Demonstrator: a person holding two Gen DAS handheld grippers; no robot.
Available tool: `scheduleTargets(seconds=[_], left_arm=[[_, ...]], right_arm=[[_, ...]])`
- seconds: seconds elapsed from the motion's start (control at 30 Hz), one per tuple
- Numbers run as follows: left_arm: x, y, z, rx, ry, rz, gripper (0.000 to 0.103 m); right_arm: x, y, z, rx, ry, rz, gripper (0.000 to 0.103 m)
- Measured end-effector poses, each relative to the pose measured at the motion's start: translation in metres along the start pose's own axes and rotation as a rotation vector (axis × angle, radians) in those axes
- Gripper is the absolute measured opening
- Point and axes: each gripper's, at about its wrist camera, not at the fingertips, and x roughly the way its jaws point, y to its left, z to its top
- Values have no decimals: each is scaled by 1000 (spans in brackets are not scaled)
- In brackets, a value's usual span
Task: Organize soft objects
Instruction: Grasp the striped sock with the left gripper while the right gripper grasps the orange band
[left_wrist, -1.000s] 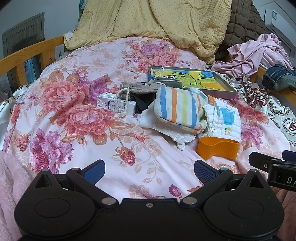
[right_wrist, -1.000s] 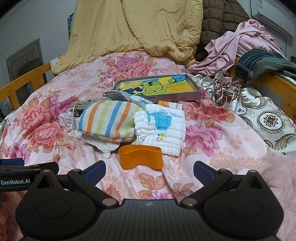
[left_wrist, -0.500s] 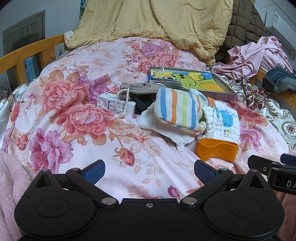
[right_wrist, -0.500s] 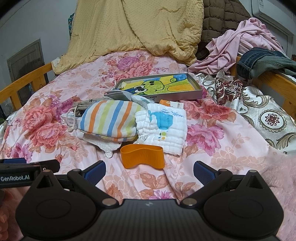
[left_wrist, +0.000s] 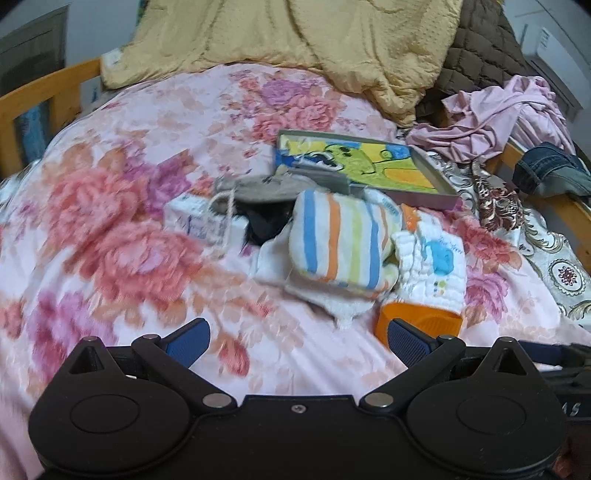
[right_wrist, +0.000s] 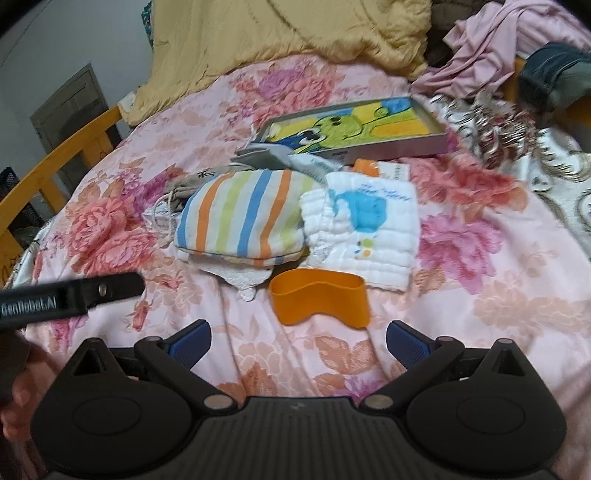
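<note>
Both grippers have pushed in closer to the heap on the pink floral bedspread (left_wrist: 155, 122). The left gripper (left_wrist: 297, 341) and right gripper (right_wrist: 298, 341) gape wide, holding nothing. One striped cloth pouch (right_wrist: 240, 218) touches one white folded muslin cloth (right_wrist: 369, 229); one orange plastic cup (right_wrist: 319, 301) lies just before them. Only the left view shows a small white carton (left_wrist: 201, 221), blurred.

Soft flowered cloth on the bed cover (right_wrist: 480, 280), a bit shiny. Fluffy striped towel cloth (right_wrist: 240, 218), crinkly white gauze cloth (right_wrist: 369, 236), smooth matt orange plastic cup (right_wrist: 319, 301), shiny printed box lid (right_wrist: 354, 125), smooth yellow wooden bed rail (right_wrist: 59, 166). Matt black plastic on each hand-held gripper (right_wrist: 297, 341), with ridged blue pads (right_wrist: 404, 341).
</note>
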Motion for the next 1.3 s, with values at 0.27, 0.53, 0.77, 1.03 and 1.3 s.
scheduleTargets(seconds=[0.27,0.53,0.77,1.03,1.3], left_arm=[[36,7,41,-4,3,-98,102],[73,17,58,-1,21,-133,101],[93,21,54,-23,59,-207,90],[94,16,50,19,49,-241,81],[94,14,48,34,29,-261,53]], right_arm=[[27,7,23,-138,48,18,103],[62,-3,48,-182,159,69,103],[91,-9,62,-221,257,179,103],[109,1,72,-472,315,282,103],[115,-4,73,-577,339,296,94]])
